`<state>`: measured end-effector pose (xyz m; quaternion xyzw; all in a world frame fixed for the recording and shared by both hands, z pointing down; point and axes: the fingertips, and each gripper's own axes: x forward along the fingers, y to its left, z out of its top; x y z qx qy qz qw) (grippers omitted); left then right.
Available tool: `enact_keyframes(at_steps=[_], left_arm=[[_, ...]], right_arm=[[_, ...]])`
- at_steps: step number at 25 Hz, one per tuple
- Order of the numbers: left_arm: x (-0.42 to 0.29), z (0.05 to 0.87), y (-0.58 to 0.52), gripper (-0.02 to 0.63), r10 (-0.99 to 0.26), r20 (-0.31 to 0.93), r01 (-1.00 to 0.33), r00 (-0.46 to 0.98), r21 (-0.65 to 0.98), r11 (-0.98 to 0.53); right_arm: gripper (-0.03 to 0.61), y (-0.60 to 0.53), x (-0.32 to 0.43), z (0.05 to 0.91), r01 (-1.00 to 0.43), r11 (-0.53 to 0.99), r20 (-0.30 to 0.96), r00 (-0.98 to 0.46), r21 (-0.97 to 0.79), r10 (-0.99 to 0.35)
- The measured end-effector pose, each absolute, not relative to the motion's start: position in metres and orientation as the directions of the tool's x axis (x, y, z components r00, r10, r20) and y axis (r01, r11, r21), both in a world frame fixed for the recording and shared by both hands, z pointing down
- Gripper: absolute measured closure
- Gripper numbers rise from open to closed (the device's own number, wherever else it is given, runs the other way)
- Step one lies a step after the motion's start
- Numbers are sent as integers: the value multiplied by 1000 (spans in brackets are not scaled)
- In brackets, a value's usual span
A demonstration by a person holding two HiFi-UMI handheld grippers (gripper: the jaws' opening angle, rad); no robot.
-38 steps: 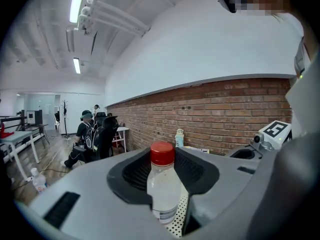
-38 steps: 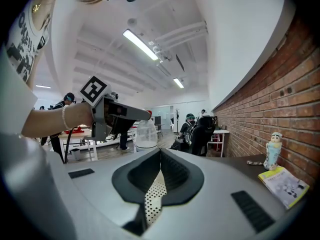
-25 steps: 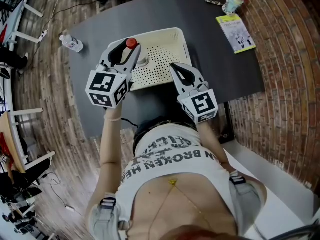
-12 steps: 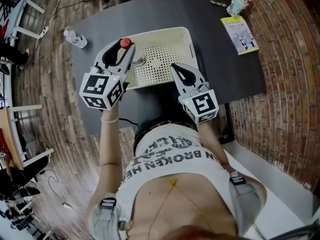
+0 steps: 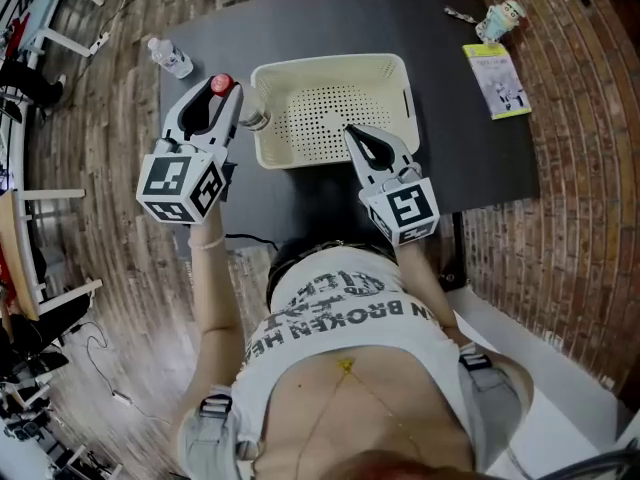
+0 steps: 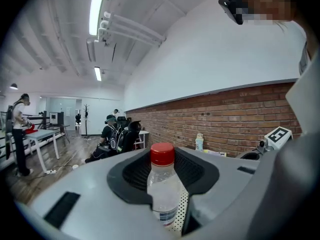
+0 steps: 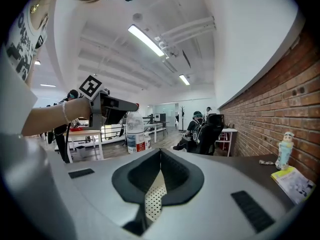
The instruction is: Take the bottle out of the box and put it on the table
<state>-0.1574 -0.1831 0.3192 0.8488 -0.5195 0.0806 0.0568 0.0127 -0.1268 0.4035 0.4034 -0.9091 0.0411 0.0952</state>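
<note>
A clear bottle (image 5: 243, 111) with a red cap (image 5: 221, 84) hangs upright between the pads of my left gripper (image 5: 215, 98), which is shut on its neck and shoulder. It hangs over the dark table (image 5: 330, 18), just outside the left wall of the cream perforated box (image 5: 400, 68). The left gripper view shows the bottle (image 6: 163, 194) close up between the pads. My right gripper (image 5: 352, 133) is shut, with its tips over the near part of the box. The right gripper view (image 7: 160, 151) shows perforated box floor below its jaws and the bottle (image 7: 135, 131) to the left.
A second bottle (image 5: 172, 58) lies on the wooden floor beyond the table's left edge. A booklet (image 5: 497, 80) and a small figurine cup (image 5: 500, 18) sit at the table's far right. A brick wall runs along the right. People sit at desks farther off (image 6: 117, 134).
My left gripper has carried the bottle leftwards, from above the box's left part to outside its left wall. The right gripper has stayed at the box's near side.
</note>
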Motion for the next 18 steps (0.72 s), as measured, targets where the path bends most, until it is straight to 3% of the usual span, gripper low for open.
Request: enact_keyframes(at_steps=[18], left_arm=[[-255,322,-166,466,-907,185,-924,379,30,-380]], right_arm=[[569,-120,-60,407,-717,697,226,-676,16,-701]])
